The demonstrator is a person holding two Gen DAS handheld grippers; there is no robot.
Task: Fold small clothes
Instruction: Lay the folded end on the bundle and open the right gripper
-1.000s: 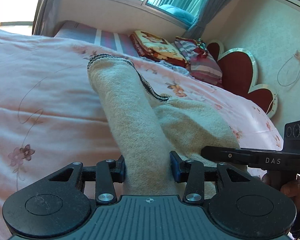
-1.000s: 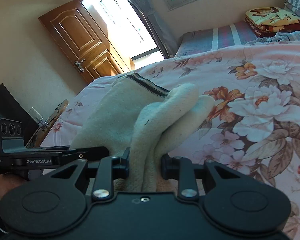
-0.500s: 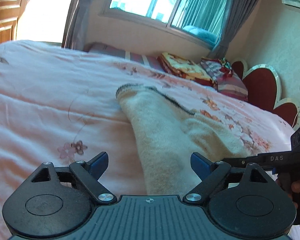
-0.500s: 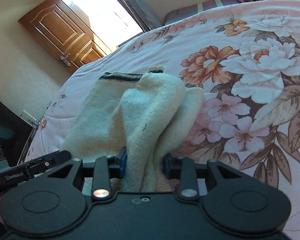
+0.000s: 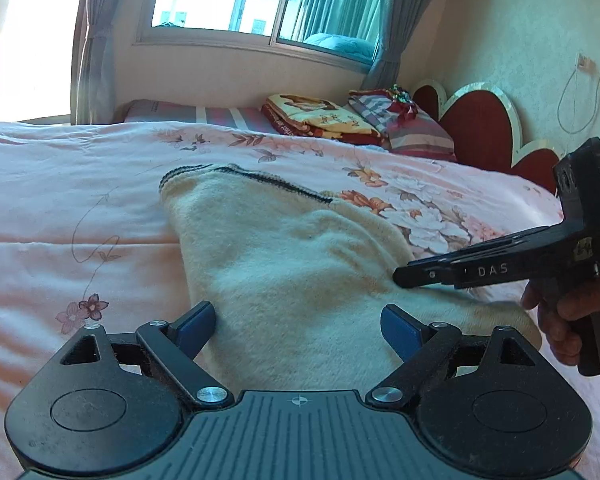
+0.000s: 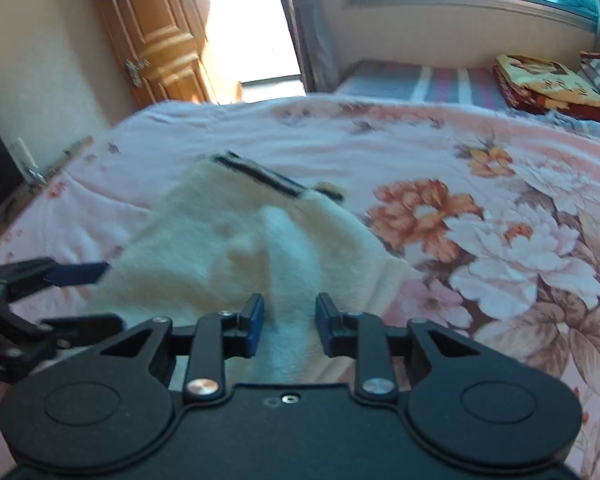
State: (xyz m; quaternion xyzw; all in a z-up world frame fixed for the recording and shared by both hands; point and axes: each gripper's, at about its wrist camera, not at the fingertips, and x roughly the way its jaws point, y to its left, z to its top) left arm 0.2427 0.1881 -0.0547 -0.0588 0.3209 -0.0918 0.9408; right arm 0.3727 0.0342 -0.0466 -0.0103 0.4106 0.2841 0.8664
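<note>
The cream garment (image 5: 292, 264) lies on the pink floral bed (image 5: 80, 208). The left tongs (image 5: 300, 324) stand spread wide; the right tongs (image 6: 289, 322), somewhat blurred, are closing on a fold.

At the bottom of the frame, the black left gripper (image 5: 298, 322) stands with its blue-padded jaws spread wide, either side of a cream fleecy garment with a dark-striped hem (image 5: 284, 256) lying on the pink floral bedspread (image 5: 80, 200). At mid-right, a hand (image 5: 568, 320) holds the black right gripper (image 5: 404, 278), tip touching the garment.
</note>
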